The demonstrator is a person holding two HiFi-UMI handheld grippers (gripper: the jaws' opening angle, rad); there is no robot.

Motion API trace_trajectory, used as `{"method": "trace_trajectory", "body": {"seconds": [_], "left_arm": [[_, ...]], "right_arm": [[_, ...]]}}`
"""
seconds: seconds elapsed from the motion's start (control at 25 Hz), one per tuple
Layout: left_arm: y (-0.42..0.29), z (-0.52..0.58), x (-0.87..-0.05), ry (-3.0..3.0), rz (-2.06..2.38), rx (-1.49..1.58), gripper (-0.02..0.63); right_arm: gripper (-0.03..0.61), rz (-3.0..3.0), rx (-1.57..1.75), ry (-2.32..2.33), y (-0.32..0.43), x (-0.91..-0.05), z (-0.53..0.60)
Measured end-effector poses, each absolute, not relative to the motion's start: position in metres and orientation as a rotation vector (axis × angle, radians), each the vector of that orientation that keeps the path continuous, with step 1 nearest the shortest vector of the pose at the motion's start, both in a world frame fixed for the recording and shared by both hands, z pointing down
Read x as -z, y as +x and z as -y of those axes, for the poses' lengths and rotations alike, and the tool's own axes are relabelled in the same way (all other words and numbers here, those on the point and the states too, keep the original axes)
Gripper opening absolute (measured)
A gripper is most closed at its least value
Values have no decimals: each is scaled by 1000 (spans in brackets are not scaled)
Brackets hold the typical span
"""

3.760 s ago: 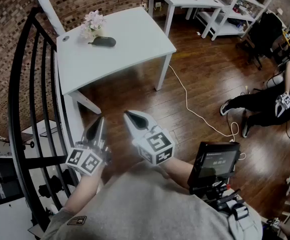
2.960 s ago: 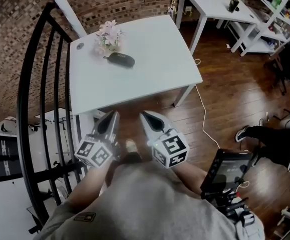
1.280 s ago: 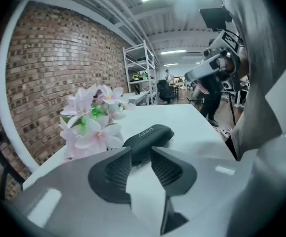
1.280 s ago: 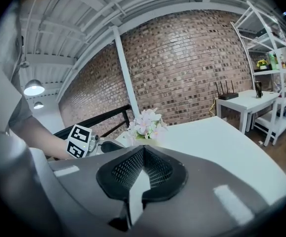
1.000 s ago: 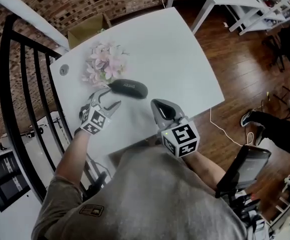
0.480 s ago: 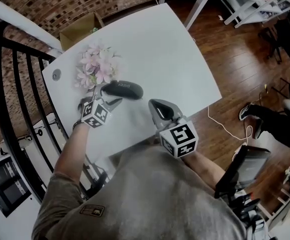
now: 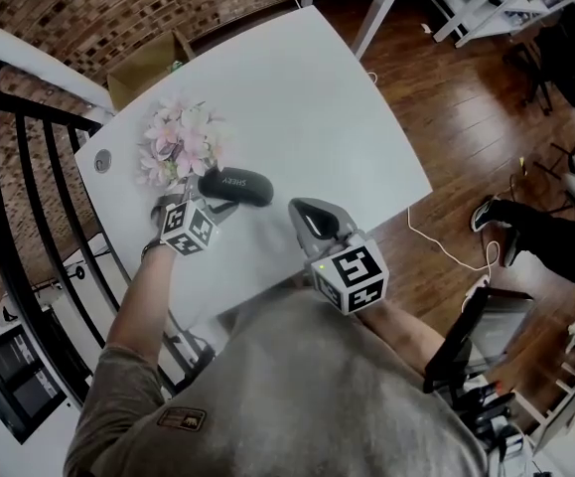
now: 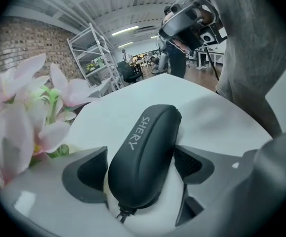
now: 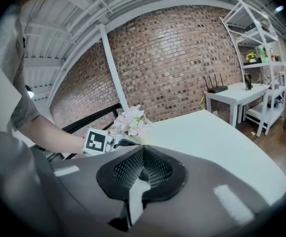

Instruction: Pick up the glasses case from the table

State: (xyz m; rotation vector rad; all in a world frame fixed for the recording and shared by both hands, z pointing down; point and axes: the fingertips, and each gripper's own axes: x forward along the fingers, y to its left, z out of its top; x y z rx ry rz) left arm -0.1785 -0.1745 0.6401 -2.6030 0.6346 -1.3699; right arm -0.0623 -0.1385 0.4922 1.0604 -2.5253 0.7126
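The left gripper (image 8: 141, 163) is straddling the glasses case (image 7: 235, 186), with its ribbed dark pads spread wide along the sides of the smooth, rounded black shell. The case is lying on the matte white table (image 7: 317, 87) at centre left of the head view, beside pale pink flowers (image 7: 178, 145). The right gripper (image 7: 314, 225) is hovering at centre, mesh-textured jaws pressed together, empty.

Head view looks steeply down; both gripper views skim the same table (image 7: 307, 97)
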Motion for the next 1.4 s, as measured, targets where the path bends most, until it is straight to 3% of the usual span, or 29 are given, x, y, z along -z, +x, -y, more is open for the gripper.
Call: {"method": "trace_trajectory", "body": {"seconds": [0.52,1.04,1.4], "left_arm": [[-172,173,-641,-2742,-697,1411,403],[-163,143,-639,-2690,-484,1455,405],[-163,141,-634,-2734,-627,1476,370]], "right_arm": [[11,2515,-712,1058,-62,-493,139],[11,2542,-736,1024,-68,-495,137],[11,2536,-726,1031,-68,-493,141]]}}
